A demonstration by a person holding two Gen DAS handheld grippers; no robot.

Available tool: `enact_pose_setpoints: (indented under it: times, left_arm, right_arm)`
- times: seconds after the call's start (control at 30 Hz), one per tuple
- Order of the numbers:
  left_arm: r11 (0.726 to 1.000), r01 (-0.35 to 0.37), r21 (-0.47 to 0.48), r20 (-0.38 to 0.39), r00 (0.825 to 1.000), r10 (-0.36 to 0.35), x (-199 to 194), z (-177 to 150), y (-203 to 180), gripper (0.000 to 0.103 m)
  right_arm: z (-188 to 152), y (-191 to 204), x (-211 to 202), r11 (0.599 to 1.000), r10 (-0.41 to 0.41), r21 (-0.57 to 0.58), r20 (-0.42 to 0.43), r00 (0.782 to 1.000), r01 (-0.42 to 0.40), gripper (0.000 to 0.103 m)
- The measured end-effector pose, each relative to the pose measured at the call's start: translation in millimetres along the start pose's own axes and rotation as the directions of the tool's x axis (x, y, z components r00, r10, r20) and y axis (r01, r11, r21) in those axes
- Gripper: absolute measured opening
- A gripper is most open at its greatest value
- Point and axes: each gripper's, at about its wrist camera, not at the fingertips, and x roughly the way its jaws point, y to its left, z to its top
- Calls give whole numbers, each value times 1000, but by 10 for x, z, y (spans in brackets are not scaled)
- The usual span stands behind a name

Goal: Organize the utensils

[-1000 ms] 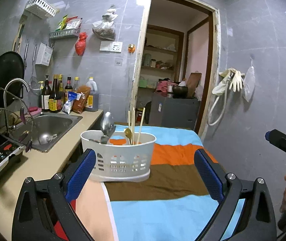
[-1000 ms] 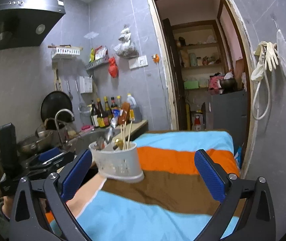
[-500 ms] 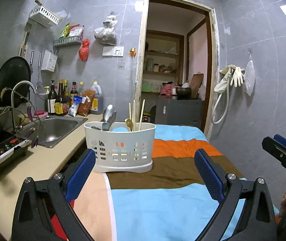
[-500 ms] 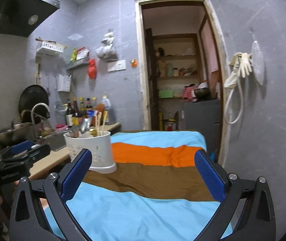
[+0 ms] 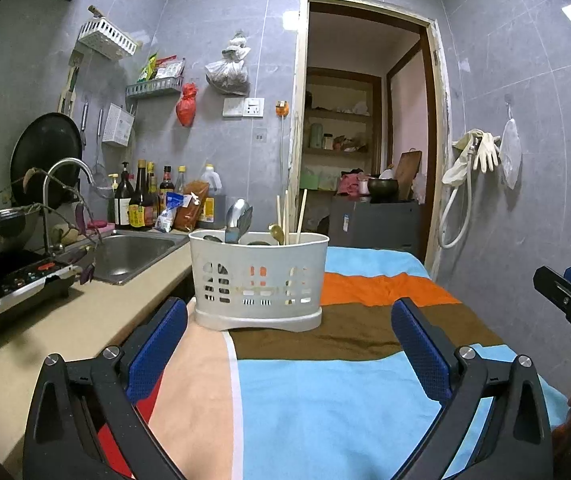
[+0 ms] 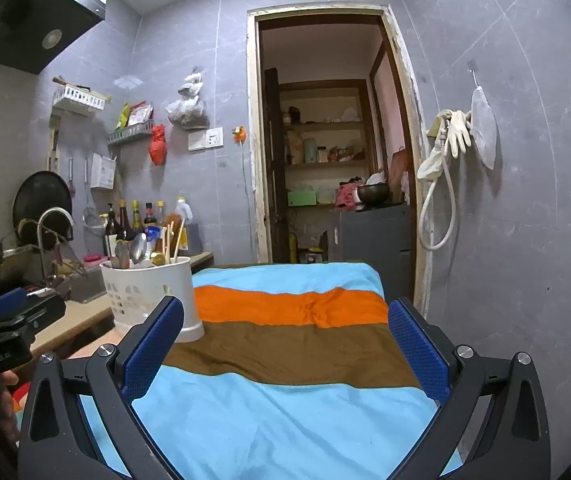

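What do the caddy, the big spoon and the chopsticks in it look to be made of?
Caddy: white plastic, matte, going by its moulded slots and thick rim. Spoon: metal, probably stainless steel; its bowl is grey and shows bright reflections. Chopsticks: pale tan and dull, likely wood or bamboo, though too thin here to be sure.
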Motion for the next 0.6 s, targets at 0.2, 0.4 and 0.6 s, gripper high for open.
enact_pose_setpoints:
  times: [0.2, 0.4, 0.6]
  left_arm:
    - [1000, -2, -1, -12, 1000, 2, 9, -33, 18, 100]
    - [1000, -3, -7, -13, 1000, 3, 0, -28, 37, 100]
    - [1000, -5, -8, -13, 1000, 5, -11, -38, 51, 100]
  right_arm:
    - [0, 22, 3, 1000, 7, -2, -7, 1000, -7, 103]
    - [-6, 35, 3, 1000, 16, -6, -15, 1000, -16, 103]
    - [-6, 45, 4, 1000, 15, -7, -17, 1000, -15, 103]
